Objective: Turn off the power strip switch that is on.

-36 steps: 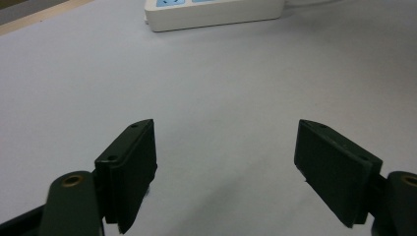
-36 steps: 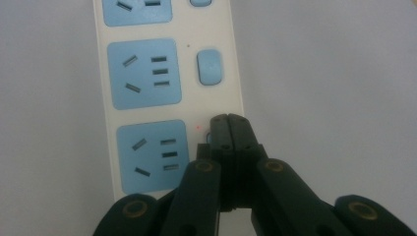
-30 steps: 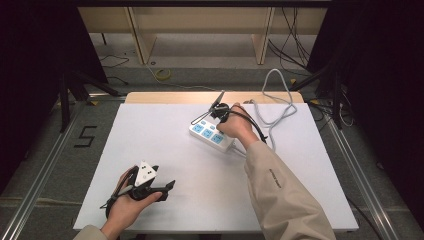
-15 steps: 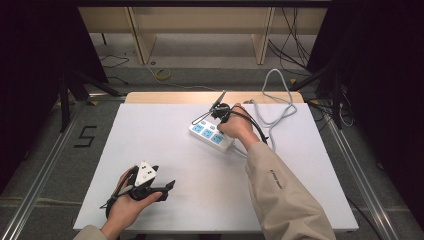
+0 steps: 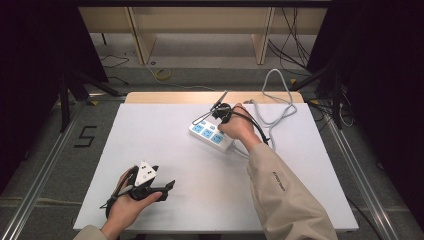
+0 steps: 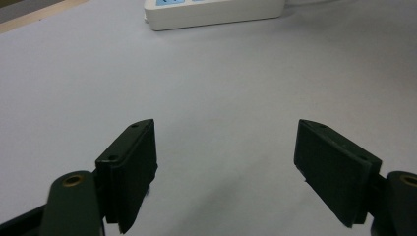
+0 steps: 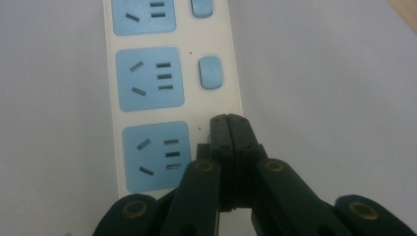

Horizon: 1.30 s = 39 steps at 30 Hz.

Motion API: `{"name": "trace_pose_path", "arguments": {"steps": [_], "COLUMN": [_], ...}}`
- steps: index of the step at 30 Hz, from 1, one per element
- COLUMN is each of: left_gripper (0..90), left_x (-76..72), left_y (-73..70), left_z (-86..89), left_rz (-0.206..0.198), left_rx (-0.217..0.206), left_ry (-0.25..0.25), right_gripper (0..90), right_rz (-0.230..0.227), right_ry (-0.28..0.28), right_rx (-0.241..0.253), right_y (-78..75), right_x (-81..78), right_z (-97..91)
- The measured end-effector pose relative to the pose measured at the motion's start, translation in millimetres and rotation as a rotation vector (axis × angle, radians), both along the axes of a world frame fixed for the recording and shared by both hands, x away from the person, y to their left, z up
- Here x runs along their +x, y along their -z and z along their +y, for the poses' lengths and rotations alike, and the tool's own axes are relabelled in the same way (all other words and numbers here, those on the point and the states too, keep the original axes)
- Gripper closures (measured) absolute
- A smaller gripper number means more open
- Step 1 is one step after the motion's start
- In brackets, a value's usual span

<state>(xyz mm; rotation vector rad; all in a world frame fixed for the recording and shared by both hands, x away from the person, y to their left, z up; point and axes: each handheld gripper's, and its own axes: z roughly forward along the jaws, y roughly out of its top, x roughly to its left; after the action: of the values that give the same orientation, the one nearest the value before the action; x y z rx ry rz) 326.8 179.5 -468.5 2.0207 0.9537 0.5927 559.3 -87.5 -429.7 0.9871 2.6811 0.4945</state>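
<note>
Power strip (image 7: 162, 88): right gripper (image 7: 230, 129) jaws closed, empty, tips over nearest switch; press should go straight down w/ light force. Left gripper (image 6: 226, 162) jaws wide apart, empty.

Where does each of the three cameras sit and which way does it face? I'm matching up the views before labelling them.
High view: above the person's side, looking forward and down on the white table; both forearms, left gripper, right gripper.
Left gripper view: rides the left gripper, looking low across the table between its open jaws.
Right gripper view: rides the right gripper, looking down; closed jaws at the power strip beside a blue switch.
Shared: all three show the power strip.
</note>
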Motion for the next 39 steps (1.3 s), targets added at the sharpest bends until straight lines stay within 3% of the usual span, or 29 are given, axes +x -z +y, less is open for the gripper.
{"name": "trace_pose_path", "arguments": {"steps": [4, 9, 19, 25, 28, 36, 39], "left_gripper": [24.0, 24.0, 24.0, 24.0, 24.0, 24.0, 24.0], "left_x": [0.1, -0.4, -0.9, -1.0, -1.0, -1.6, -1.0], "left_y": [0.5, 0.4, 0.5, 1.1, 1.0, 1.7, 1.7], "left_z": [0.0, 0.8, 1.9, 2.4, 2.4, 2.6, 2.6], "left_rz": [0.002, 0.006, 0.006, 0.005, 0.006, 0.009, 0.01], "left_rx": [0.0, 0.001, 0.003, 0.001, 0.004, 0.002, 0.005], "left_ry": [-0.002, -0.004, -0.007, -0.013, -0.014, -0.021, -0.021], "right_gripper": [89.7, 81.7, 64.2, 55.9, 49.3, 39.6, 37.0], "right_rz": [-0.046, -0.076, -0.112, -0.159, -0.161, -0.269, -0.311], "right_ry": [0.002, 0.011, 0.017, 0.042, 0.072, 0.08, 0.071], "right_rx": [0.029, 0.091, 0.214, 0.32, 0.367, 0.53, 0.561], "right_y": [-6.5, -12.9, -9.1, -10.4, -9.7, 1.8, 12.3], "right_x": [-3.8, -8.2, -35.9, -71.4, -93.7, -166.3, -188.9], "right_z": [-0.6, -6.0, -37.1, -67.1, -82.5, -127.6, -139.7]}}
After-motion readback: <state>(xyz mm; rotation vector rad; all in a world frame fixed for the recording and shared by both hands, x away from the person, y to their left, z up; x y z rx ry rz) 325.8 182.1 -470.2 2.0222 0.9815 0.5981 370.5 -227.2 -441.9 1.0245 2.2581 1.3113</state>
